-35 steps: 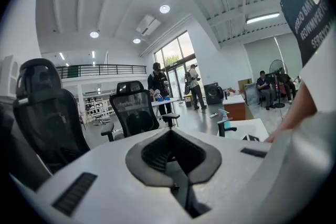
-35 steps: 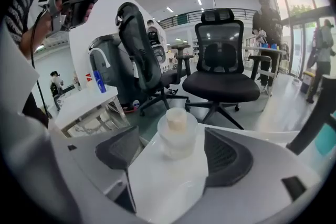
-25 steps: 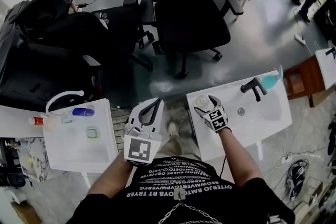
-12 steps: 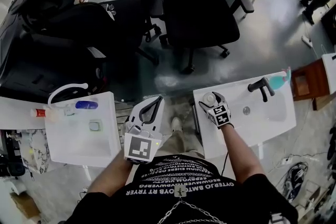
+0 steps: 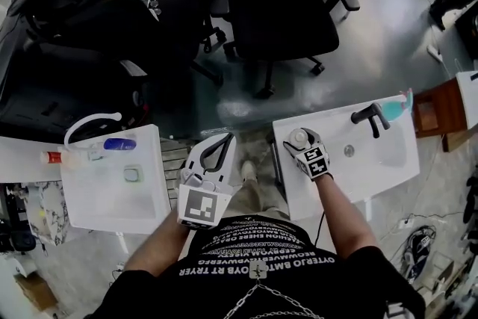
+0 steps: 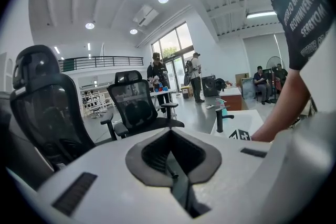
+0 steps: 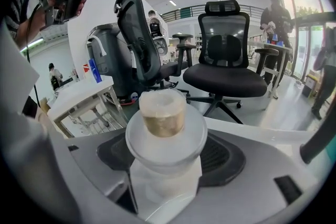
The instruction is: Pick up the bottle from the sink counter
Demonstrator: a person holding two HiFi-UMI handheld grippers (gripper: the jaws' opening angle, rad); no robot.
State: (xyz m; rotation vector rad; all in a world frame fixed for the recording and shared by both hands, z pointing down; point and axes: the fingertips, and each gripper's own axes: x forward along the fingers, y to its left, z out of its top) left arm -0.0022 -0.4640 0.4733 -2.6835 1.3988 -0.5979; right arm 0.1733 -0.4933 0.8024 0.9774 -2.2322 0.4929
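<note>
Bottle [image 7: 164, 126] is seen standing upright on the white sink counter [image 5: 293, 194], at its left end near the front edge. Long axis is vertical, tan cap end pointing up. In the head view it is seen end-on, so only the round top is shown.

Right tool [image 5: 299, 140] is placed around the bottle. Its jaws are spread and have just been closing, with the bottle between them. The wide white collar is seen well inside the dark pads, and firm pad contact on the body cannot be confirmed.

Left tool [image 5: 224, 140] is held out in the gap between the two counters, over the floor. Its jaws are pressed together and nothing is held.

The bottle's base and lower body are hidden by the tool's own body in the right gripper view. No label can be made out. A black faucet [image 5: 369, 116] is mounted at the counter's far side. A teal item [image 5: 396, 107] just beside it is too small to identify. A second white counter [image 5: 112, 209] at left carries a blue bottle [image 5: 118, 144] lying flat. A black office chair [image 5: 276, 4] is cut off at the top edge.
</note>
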